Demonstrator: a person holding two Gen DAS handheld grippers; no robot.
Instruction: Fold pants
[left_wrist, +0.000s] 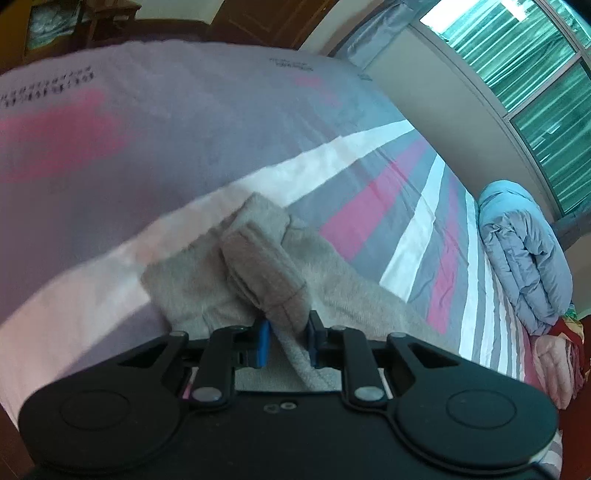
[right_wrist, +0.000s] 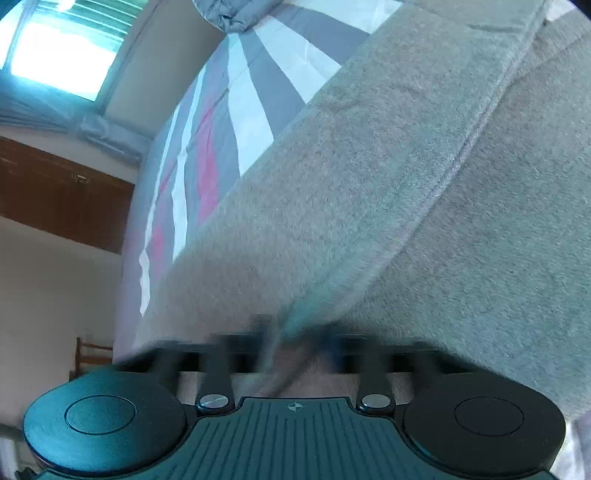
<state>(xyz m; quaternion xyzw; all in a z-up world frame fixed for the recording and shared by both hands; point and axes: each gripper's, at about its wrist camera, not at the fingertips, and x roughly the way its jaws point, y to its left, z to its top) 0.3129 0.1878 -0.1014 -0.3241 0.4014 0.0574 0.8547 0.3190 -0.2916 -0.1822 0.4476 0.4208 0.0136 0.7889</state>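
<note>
The grey-beige fleece pants (left_wrist: 258, 266) lie on a striped bed sheet (left_wrist: 369, 206). My left gripper (left_wrist: 288, 343) is shut on the hemmed end of the pants, and the cuff sticks up between its blue pads (left_wrist: 263, 341). In the right wrist view the pants (right_wrist: 406, 184) fill most of the frame, with a seam running diagonally. My right gripper (right_wrist: 291, 347) is blurred and is shut on a fold of the pants at their near edge.
A rolled blue-grey duvet (left_wrist: 524, 258) and pink and red bedding (left_wrist: 557, 354) lie at the bed's right end. A window (left_wrist: 546, 74) and wall are behind. Brown cabinet (right_wrist: 62, 188) and a wooden chair (right_wrist: 92, 354) stand left of the bed.
</note>
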